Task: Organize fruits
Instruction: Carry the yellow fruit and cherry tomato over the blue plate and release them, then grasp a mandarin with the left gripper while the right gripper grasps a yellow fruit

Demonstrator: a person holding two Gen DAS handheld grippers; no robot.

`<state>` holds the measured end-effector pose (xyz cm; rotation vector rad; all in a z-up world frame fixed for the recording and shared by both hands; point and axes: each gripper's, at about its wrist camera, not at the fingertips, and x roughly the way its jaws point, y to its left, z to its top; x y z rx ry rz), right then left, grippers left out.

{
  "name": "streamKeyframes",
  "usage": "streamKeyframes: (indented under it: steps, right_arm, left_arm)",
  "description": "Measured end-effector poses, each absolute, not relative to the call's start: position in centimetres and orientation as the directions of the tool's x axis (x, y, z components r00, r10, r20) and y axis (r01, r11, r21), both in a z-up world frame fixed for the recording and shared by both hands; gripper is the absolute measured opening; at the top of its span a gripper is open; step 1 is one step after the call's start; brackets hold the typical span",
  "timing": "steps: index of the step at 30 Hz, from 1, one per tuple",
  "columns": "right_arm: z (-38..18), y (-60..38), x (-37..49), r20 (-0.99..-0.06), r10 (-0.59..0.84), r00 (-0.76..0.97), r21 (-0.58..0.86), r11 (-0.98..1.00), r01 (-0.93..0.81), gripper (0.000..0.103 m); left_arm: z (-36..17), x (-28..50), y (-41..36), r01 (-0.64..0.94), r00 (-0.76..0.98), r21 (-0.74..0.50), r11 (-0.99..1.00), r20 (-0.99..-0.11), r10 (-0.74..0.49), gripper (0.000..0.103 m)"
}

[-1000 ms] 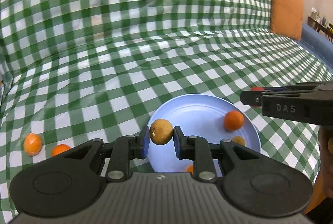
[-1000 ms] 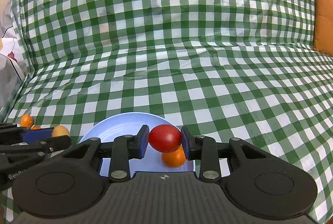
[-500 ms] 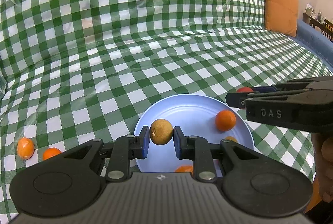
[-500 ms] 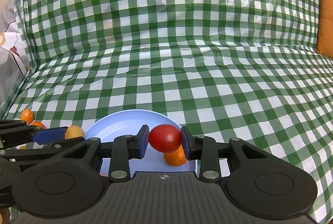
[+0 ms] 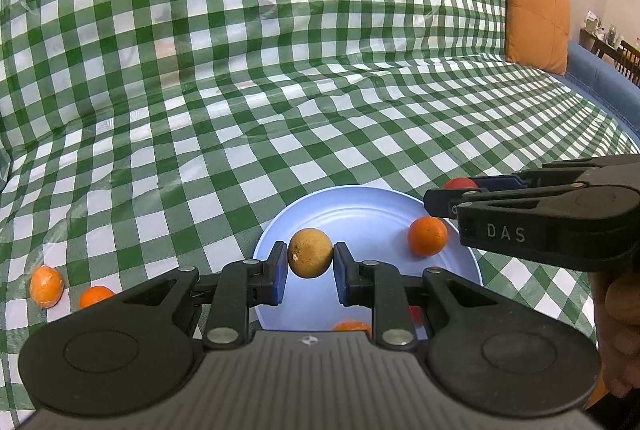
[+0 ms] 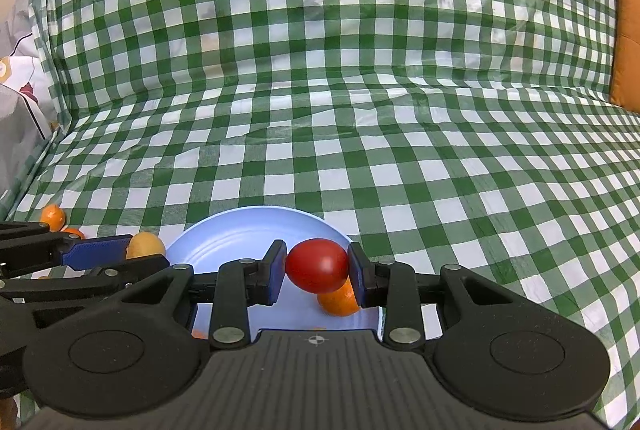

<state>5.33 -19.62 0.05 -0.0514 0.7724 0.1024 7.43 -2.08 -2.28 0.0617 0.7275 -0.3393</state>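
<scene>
Left wrist view: the left gripper (image 5: 310, 263) has its two blue pads pinching a round tan-brown fruit (image 5: 310, 253), held in the air above the near-left part of a light blue plate (image 5: 352, 210). The grip looks the same as a second ago, with the fruit in the same spot between the pads. On the plate's right side lies an orange (image 5: 427, 236); at the plate's near rim, mostly hidden behind the gripper body, a second orange fruit (image 5: 351, 326) and a sliver of something red show. The plate sits on a green and white checked cloth (image 5: 280, 78) that covers a sofa seat and back. Near the cloth's left edge lie two more small oranges (image 5: 47, 287) just beside each other; against the earlier picture they sit a little nearer that edge of the frame, and the plate a little further left. The right gripper (image 5: 460, 190) reaches in from the right, over the plate's far right rim, with a hand (image 5: 618, 334) below it. An orange cushion (image 5: 536, 18) stands at the far right corner of the sofa. Right wrist view: the right gripper (image 6: 317, 266) pinches a red tomato-like fruit (image 6: 317, 265) between its blue pads, above the plate's right part, unchanged from before. The orange (image 6: 340, 300) lies on the plate just below it.
</scene>
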Motion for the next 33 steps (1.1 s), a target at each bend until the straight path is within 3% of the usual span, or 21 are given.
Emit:
streamKeyframes:
  steps: [8, 12, 29, 31, 33]
  right_arm:
    - [0.1, -19.9, 5.6, -0.698, 0.075, 0.713, -0.009, 0.993, -0.114, 0.036]
    - [0.3, -20.0, 5.6, -0.687, 0.066, 0.724, -0.01, 0.995, -0.099, 0.047]
    - [0.5, -18.0, 5.3, -0.664, 0.106, 0.74, 0.028, 0.993, -0.117, 0.047]
    - [0.7, -17.2, 5.0, -0.652, 0.119, 0.749, 0.037, 0.991, -0.126, 0.043]
    - [0.8, -16.4, 4.9, -0.638, 0.144, 0.756, 0.053, 0.988, -0.144, 0.031]
  left_arm:
    - [-2.2, 7.4, -2.1, 0.335, 0.684, -0.086, 0.938, -0.663, -0.305, 0.028]
    - [-2.1, 7.4, -2.2, 0.334, 0.688, -0.075, 0.94, -0.662, -0.297, 0.028]
    - [-1.5, 6.8, 1.9, 0.242, 0.711, -0.049, 0.969, -0.671, -0.211, 0.027]
    - [-1.4, 6.7, 3.0, 0.217, 0.714, -0.053, 0.975, -0.672, -0.195, 0.027]
    - [-1.2, 6.6, 4.1, 0.191, 0.717, -0.058, 0.98, -0.674, -0.179, 0.027]
